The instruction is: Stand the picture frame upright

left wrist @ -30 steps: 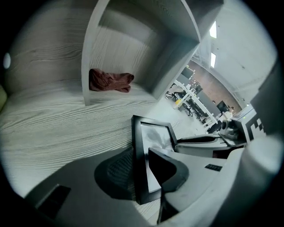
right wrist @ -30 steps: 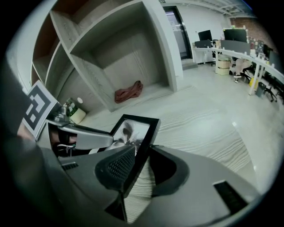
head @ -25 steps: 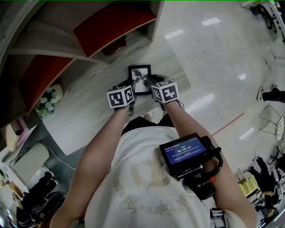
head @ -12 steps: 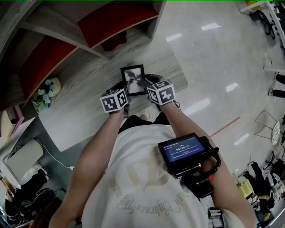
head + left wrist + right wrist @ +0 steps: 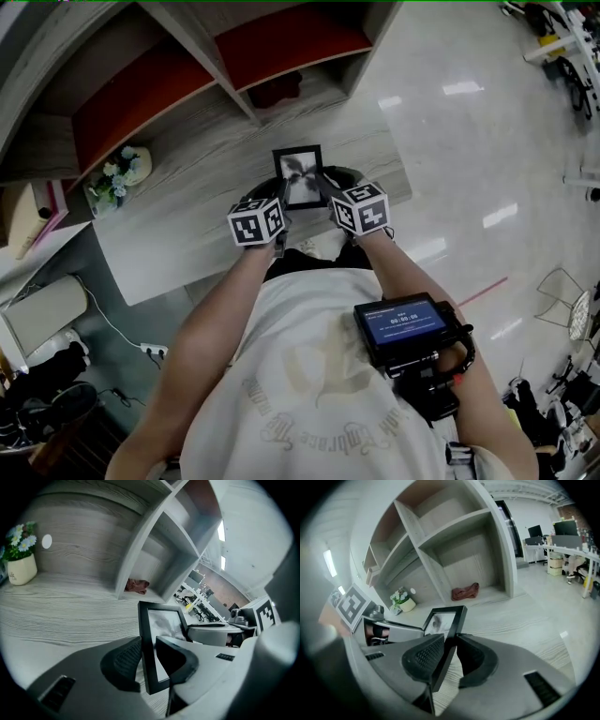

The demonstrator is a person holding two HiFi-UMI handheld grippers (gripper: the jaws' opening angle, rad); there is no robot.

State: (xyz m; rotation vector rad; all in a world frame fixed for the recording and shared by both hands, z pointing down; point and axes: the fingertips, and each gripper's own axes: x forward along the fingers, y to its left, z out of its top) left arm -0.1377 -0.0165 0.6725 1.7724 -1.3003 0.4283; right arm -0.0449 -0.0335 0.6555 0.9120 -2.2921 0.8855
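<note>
Black picture frame [image 5: 298, 175] sitting near-upright at table [image 5: 187, 234] front | left gripper [image 5: 149, 660] pinching left edge | right gripper [image 5: 450, 656] having just been closing, pinching right edge | risk: unequal release tipping frame flat

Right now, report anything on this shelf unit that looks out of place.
A crumpled dark red cloth lies loose in the open compartment behind the picture frame; it looks dropped, not placed. Nothing else stands out.
</note>
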